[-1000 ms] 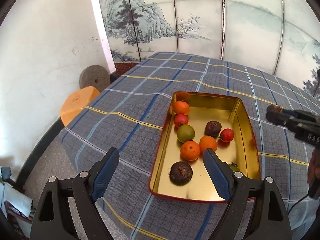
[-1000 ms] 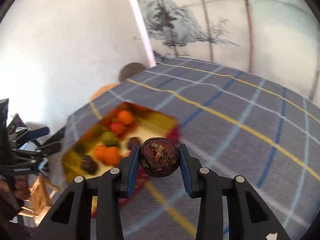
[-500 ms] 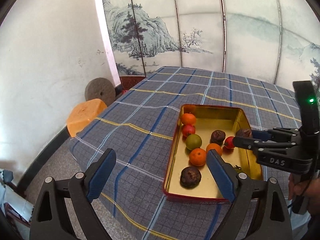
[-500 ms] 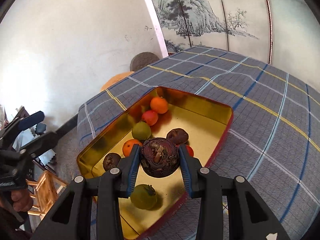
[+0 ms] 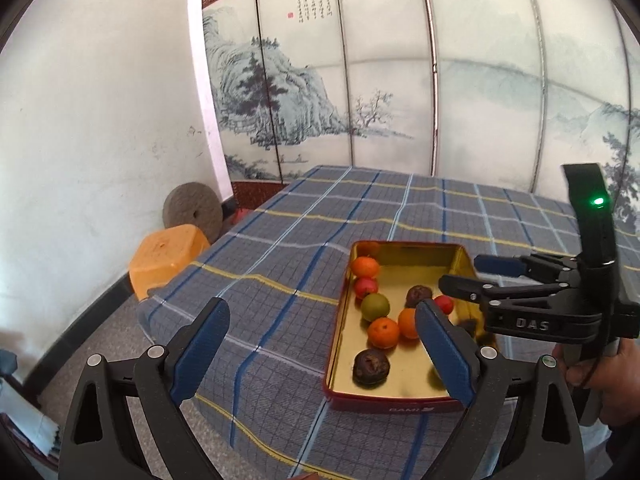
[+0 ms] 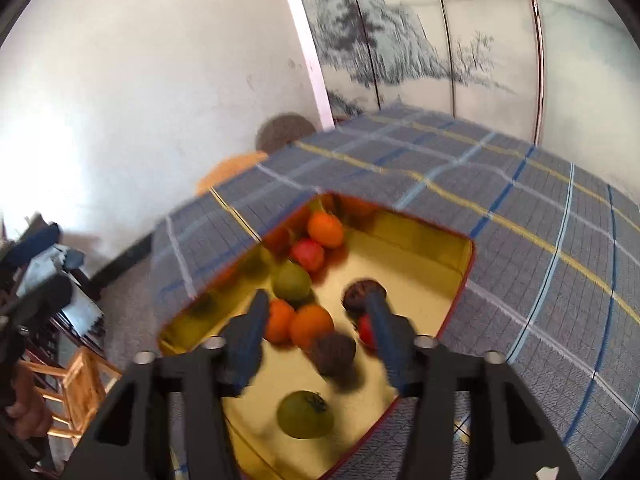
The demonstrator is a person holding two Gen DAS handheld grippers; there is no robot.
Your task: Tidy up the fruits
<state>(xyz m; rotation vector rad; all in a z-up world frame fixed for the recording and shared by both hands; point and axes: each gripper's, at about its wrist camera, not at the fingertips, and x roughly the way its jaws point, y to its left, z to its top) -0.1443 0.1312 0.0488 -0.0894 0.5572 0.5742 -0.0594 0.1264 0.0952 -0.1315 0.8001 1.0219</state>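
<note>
A gold tin tray (image 5: 416, 260) (image 6: 424, 240) with a red outside sits on the plaid tablecloth and holds several fruits: oranges (image 5: 383, 332), a red fruit (image 5: 365, 286), green fruits (image 5: 375, 307) (image 6: 306, 414) and dark brown ones (image 5: 371, 365). My right gripper (image 6: 316, 320) (image 5: 468, 276) is open above the tray's right side. A dark brown fruit (image 6: 333, 354) lies loose in the tray below its fingers. My left gripper (image 5: 320, 336) is open and empty, held near the table's front edge, left of the tray.
An orange plastic stool (image 5: 166, 260) and a round grey millstone (image 5: 192, 212) stand on the floor left of the table. A painted folding screen (image 5: 380, 80) stands behind. A wooden chair (image 6: 80, 384) is at the lower left of the right wrist view.
My right gripper came over the tray with the dark brown fruit, opened and let it go into the tray. My left gripper drew back and up from the tray.
</note>
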